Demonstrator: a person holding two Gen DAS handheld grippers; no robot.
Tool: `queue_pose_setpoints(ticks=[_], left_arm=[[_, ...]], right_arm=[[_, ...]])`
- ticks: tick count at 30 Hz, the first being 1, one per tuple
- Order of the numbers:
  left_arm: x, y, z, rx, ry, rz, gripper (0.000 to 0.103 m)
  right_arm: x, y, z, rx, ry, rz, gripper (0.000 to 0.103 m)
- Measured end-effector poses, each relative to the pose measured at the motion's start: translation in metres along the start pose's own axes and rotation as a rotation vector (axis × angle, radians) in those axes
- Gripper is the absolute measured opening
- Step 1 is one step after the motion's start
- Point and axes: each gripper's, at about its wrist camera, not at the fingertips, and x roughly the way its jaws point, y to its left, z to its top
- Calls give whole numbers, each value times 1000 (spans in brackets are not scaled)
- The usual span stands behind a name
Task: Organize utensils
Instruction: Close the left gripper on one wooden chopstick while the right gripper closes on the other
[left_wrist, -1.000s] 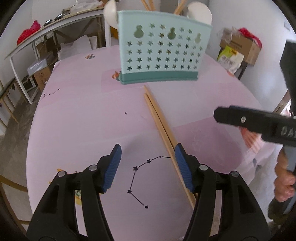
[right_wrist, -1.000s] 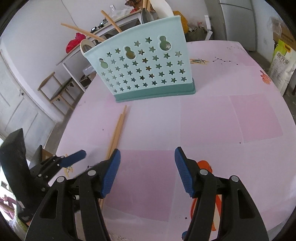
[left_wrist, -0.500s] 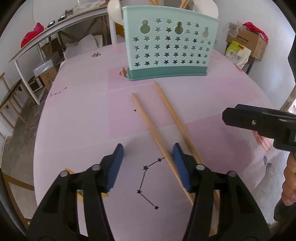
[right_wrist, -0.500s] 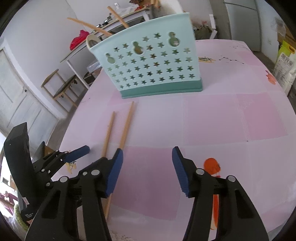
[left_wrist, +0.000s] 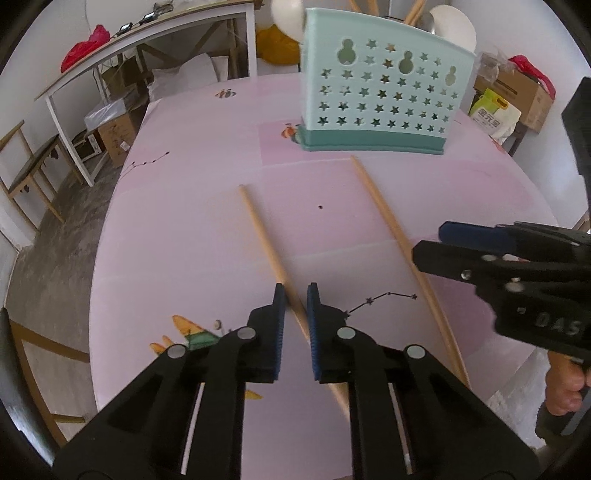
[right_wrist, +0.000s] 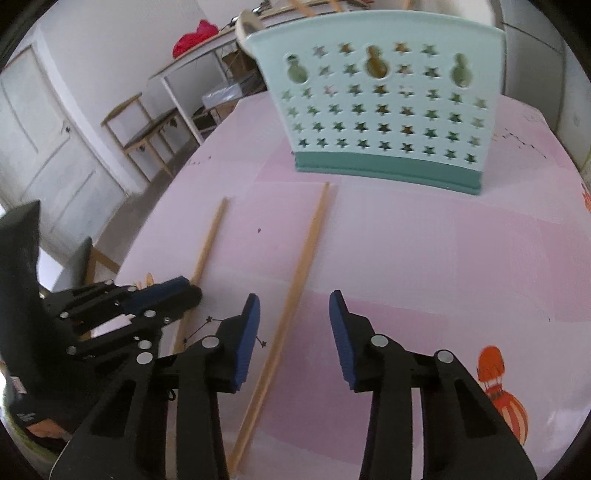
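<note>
Two wooden chopsticks lie apart on the pink table (left_wrist: 184, 221), in front of a mint star-holed utensil holder (left_wrist: 384, 103) (right_wrist: 384, 110) that has spoons and chopsticks in it. My left gripper (left_wrist: 296, 295) (right_wrist: 184, 291) is closing, and the left chopstick (left_wrist: 262, 236) (right_wrist: 208, 243) runs between its blue pads and touches both. My right gripper (right_wrist: 293, 295) (left_wrist: 443, 240) is also closing. The right chopstick (right_wrist: 310, 240) (left_wrist: 388, 221) lies between its jaws, nearer the left pad, and neither pad touches it.
A person's hand (left_wrist: 561, 391) holds the right gripper's handle. A white bench table (left_wrist: 147, 33) and wooden chairs (right_wrist: 147, 129) stand off the table's left side. Cardboard boxes (left_wrist: 524, 96) are at the far right. The table edge curves close on the left.
The two chopsticks, side by side a second ago, now lie spread apart. My left jaws have narrowed around the left one. My right jaws have narrowed and shifted over the right one.
</note>
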Motion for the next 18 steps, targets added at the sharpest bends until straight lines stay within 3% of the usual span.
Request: queue_pose_setpoints(ticks=[6,7,18], left_arm=[[-1,13,-3,-28,-4,7,6],[-1,15,-3,-37,-3,4,6],[-22,32,-29,-124,51,-49,5]], right_arm=[[13,9,4,-38,14,-47,18],[13,9,5,-34,19,-47,11],[-17,-13,-25,-2,76,-60,7]])
